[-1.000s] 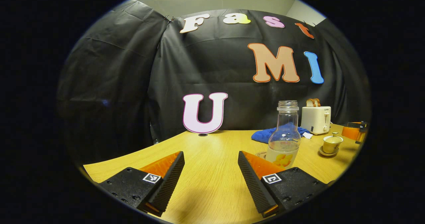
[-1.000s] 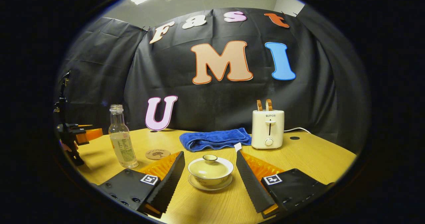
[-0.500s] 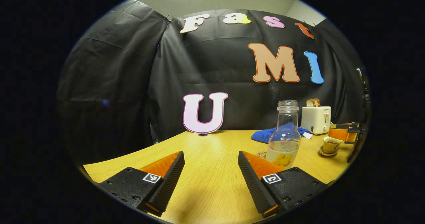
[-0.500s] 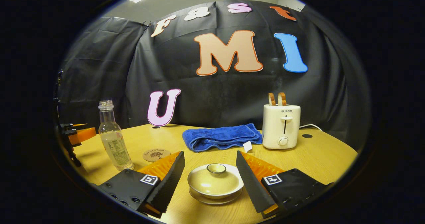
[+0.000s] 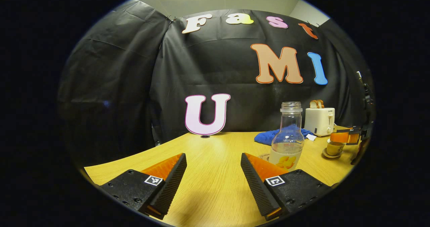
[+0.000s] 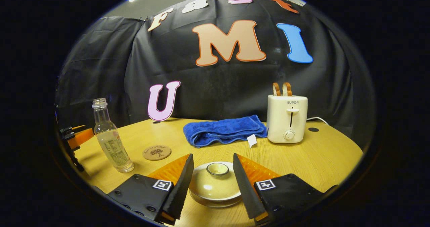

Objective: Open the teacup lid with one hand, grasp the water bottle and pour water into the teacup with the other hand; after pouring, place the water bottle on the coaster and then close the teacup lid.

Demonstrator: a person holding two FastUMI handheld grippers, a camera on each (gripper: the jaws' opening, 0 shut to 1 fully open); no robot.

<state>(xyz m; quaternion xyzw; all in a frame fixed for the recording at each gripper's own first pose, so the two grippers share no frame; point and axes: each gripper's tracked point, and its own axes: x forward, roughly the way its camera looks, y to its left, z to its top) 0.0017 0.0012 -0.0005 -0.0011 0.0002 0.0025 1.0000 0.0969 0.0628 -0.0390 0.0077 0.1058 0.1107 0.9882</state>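
A cream lidded teacup (image 6: pixel 210 188) on its saucer lies between my right gripper's (image 6: pixel 212 155) fingers; the lid's knob (image 6: pixel 217 168) stands in the gap, untouched on both sides, and the gripper is open. The clear water bottle (image 6: pixel 109 138), uncapped and part full, stands upright at the left, near the round cork coaster (image 6: pixel 157 152). In the left gripper view, my left gripper (image 5: pixel 212 156) hovers open and empty above the table, with the bottle (image 5: pixel 287 136) just beyond its right finger. Farther right, the right gripper (image 5: pixel 346 137) sits over the teacup (image 5: pixel 332 149).
A folded blue towel (image 6: pixel 223 130) and a white toaster (image 6: pixel 287 119) holding bread stand behind the teacup on the wooden table (image 6: pixel 329 153). The left gripper (image 6: pixel 72 138) shows at the far left, beside the bottle.
My right gripper has moved forward and down over the teacup, and its fingers have narrowed around the lid. The left gripper and bottle have not moved.
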